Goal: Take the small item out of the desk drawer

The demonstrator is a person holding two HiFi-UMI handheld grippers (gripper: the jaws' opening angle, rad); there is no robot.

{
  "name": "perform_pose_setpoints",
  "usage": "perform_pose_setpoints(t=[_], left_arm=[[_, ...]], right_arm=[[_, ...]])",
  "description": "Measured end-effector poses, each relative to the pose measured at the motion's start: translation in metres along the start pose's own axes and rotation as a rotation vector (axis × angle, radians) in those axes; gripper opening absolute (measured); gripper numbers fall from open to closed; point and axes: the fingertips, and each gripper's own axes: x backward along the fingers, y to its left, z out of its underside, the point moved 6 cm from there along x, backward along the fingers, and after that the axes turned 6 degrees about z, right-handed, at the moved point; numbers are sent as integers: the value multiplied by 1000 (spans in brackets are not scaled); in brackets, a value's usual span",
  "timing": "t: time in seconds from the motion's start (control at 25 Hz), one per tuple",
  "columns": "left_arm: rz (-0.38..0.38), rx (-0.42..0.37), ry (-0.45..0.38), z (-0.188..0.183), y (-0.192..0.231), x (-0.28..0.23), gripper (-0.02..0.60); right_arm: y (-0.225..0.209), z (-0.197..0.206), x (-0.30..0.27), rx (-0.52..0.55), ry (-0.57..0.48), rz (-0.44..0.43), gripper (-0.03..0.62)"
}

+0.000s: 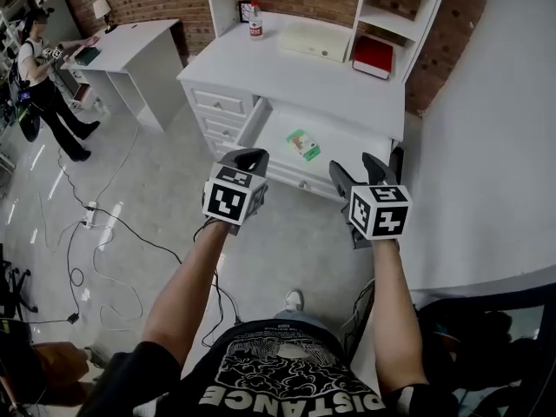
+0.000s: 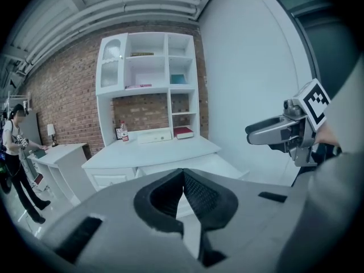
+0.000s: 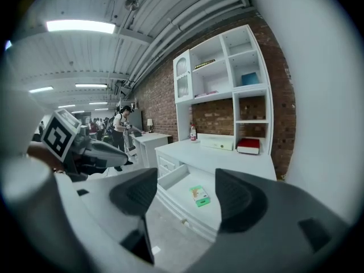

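In the open drawer [image 1: 261, 122] under the white worktop [image 1: 287, 63], head view, the small item [image 1: 303, 144] lies flat, with the left tool [image 1: 248, 157] and right tool [image 1: 356, 168] held near its front, clear of it. Left gripper view: jaws together, empty. Right gripper view: jaws apart, empty, with the small item well beyond.

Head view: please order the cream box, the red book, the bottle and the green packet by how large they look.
1. cream box
2. red book
3. green packet and bottle: about alike here. The packet in the drawer lies nearer the camera, so I leave them unranked.
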Motion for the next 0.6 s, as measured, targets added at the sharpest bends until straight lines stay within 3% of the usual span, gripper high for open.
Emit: perform_pose_setpoints(t=[0.6], left_arm=[[-100, 24, 13, -13, 18, -44, 8]], right_arm=[[-34, 0, -67, 64, 82, -137, 348]])
